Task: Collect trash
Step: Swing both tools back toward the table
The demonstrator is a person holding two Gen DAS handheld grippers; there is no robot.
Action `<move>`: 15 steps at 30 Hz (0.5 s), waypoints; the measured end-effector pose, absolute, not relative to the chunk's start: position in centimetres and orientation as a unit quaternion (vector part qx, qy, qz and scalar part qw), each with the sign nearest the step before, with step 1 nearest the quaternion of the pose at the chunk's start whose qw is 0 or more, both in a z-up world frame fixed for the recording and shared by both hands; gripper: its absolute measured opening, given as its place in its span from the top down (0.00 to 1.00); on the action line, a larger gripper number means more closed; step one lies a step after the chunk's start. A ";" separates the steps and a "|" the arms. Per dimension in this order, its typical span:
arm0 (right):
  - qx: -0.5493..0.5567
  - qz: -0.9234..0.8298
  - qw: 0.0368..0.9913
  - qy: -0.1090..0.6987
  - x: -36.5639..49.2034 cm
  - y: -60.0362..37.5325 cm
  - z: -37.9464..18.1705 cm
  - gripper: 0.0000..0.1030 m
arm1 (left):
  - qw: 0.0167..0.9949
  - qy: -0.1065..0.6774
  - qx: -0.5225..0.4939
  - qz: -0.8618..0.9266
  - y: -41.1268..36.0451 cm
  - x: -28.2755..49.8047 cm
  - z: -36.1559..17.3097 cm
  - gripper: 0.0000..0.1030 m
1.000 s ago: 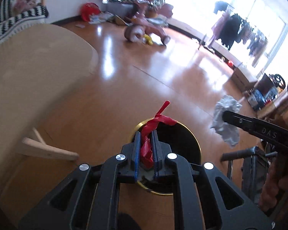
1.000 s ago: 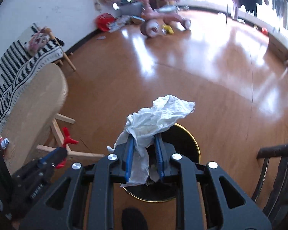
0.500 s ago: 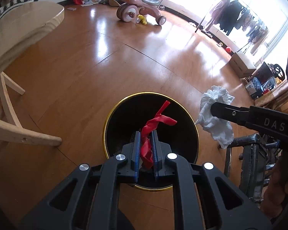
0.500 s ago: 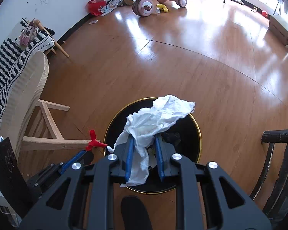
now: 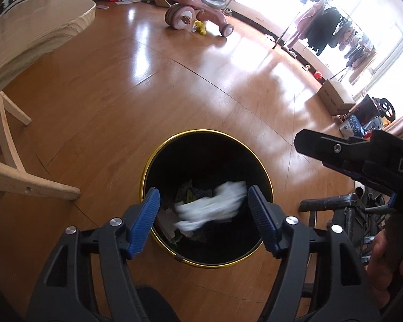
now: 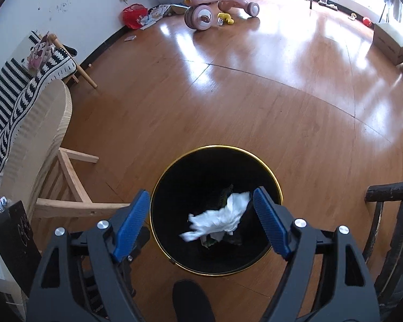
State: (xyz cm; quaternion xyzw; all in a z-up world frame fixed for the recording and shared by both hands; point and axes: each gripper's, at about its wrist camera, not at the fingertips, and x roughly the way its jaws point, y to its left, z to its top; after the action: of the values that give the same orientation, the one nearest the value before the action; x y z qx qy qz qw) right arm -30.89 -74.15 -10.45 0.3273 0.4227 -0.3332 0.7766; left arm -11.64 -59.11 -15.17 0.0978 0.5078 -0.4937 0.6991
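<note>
A black bin with a gold rim [image 5: 158, 158] stands on the wood floor, also in the right wrist view [image 6: 271, 171]. A crumpled white tissue [image 5: 212, 209] lies blurred inside it, also in the right wrist view [image 6: 220, 218], on darker trash. My left gripper [image 5: 204, 204] is open and empty above the bin. My right gripper [image 6: 201, 208] is open and empty above the bin; its arm [image 5: 362, 158] shows at the right in the left wrist view. The red scrap is not visible.
A light wooden chair [image 5: 27, 43] stands left of the bin, also in the right wrist view [image 6: 37, 145]. A dark chair [image 6: 389, 214] is at the right. A pink tricycle [image 5: 198, 13] and toys lie far across the floor. A cardboard box [image 5: 335, 96] sits by the window.
Both grippers opened over the bin. The white tissue left the right gripper and dropped into the bin; the red scrap left the left gripper and is out of sight.
</note>
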 end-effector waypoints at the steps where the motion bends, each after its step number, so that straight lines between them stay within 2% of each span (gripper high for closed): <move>1: 0.326 -0.334 0.777 0.422 -30.8 -74.1 -10.3 0.25 | 0.700 0.508 0.097 -0.493 -58.9 -11.5 -15.1 0.31; 2: 0.326 -0.333 0.779 0.420 -30.6 -74.0 -10.0 0.25 | 0.702 0.507 0.096 -0.492 -58.6 -11.4 -14.9 0.29; 4: 0.324 -0.331 0.784 0.413 -30.1 -73.5 -9.2 0.25 | 0.710 0.502 0.095 -0.485 -57.6 -10.9 -14.2 0.18; 7: 0.309 -0.323 0.799 0.402 -28.6 -71.9 -7.6 0.23 | 0.727 0.492 0.098 -0.469 -55.4 -9.8 -12.3 0.09; 15: 0.243 -0.249 0.855 0.384 -20.7 -62.7 -2.2 0.21 | 0.795 0.431 0.096 -0.416 -42.8 -3.6 -4.6 0.07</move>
State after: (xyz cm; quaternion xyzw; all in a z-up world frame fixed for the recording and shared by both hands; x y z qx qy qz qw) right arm -20.65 -62.71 -2.19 0.2434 0.3839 -0.2486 0.8553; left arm -3.55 -42.85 -4.62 0.0965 0.4312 -0.4163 0.7947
